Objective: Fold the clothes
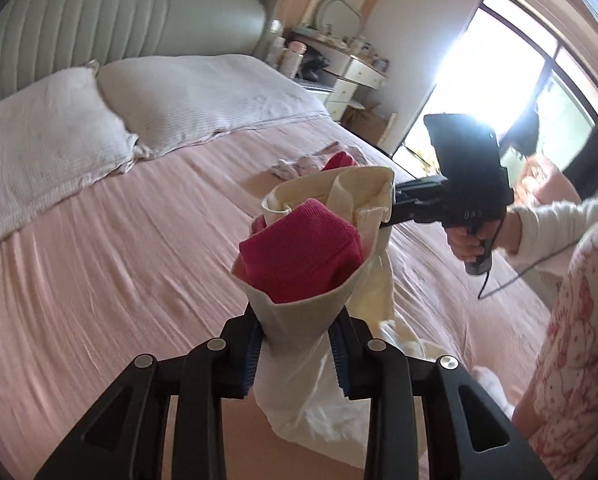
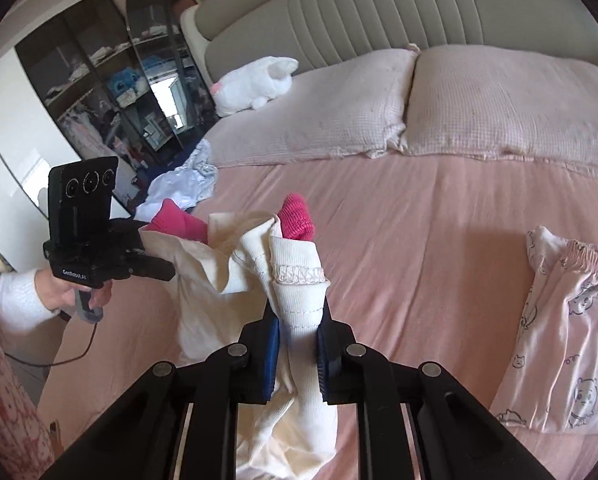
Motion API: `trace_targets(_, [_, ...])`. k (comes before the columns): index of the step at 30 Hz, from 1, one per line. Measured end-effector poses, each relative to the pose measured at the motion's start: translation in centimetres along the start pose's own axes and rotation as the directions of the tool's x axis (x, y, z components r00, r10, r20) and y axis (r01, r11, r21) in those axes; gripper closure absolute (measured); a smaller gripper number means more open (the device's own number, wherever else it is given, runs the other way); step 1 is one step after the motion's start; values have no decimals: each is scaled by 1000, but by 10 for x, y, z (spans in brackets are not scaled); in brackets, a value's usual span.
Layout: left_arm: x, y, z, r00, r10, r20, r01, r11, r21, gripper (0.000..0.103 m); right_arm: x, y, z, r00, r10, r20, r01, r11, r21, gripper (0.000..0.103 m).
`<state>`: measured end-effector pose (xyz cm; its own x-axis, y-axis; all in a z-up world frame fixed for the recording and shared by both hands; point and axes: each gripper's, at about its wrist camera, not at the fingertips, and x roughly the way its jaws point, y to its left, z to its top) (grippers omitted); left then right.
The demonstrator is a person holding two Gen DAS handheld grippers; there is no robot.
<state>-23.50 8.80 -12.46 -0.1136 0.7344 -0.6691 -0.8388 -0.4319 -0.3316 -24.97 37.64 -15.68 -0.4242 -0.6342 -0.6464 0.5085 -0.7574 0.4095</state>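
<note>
A cream garment (image 1: 291, 322) with a magenta ribbed cuff (image 1: 303, 258) hangs above the pink bed sheet (image 1: 119, 248), stretched between both grippers. In the left wrist view my left gripper (image 1: 295, 346) is shut on a bunched cream end just below the cuff. The right gripper (image 1: 389, 210) grips the far end, held by a hand in a white sleeve. In the right wrist view my right gripper (image 2: 297, 346) is shut on a hemmed cream fold (image 2: 299, 284), with a second magenta cuff (image 2: 297, 216) behind it. The left gripper (image 2: 157, 258) bites the garment's left end.
Two pillows (image 2: 499, 108) lie under a padded headboard (image 2: 379, 12). Pink printed clothes (image 2: 571, 320) lie on the bed at right; a white heap (image 2: 187, 180) and a plush toy (image 2: 259, 80) sit at left. A small clothes pile (image 1: 299, 166), a dresser (image 1: 351, 76) and a window (image 1: 519, 80) are beyond.
</note>
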Motion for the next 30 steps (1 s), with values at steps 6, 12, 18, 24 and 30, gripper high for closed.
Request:
trace_targets(6, [-6, -39, -26, 987, -82, -135, 98, 988, 121, 76, -25, 43, -61, 988, 78, -135, -91, 991, -99, 89])
trace_targets(12, [13, -75, -61, 955, -129, -268, 179, 969, 171, 76, -22, 51, -97, 968, 99, -232, -125, 987, -100, 89])
trace_targets(18, [28, -114, -97, 939, -120, -323, 212, 941, 264, 50, -23, 35, -125, 887, 190, -420, -208, 978, 3, 77])
trace_targets(24, [26, -110, -99, 930, -143, -338, 228, 947, 227, 42, -67, -4, -84, 935, 188, -300, -170, 982, 86, 76])
trace_targets(30, [14, -96, -84, 912, -205, -356, 271, 951, 148, 42, -19, 37, -54, 886, 418, -203, -401, 908, 118, 76])
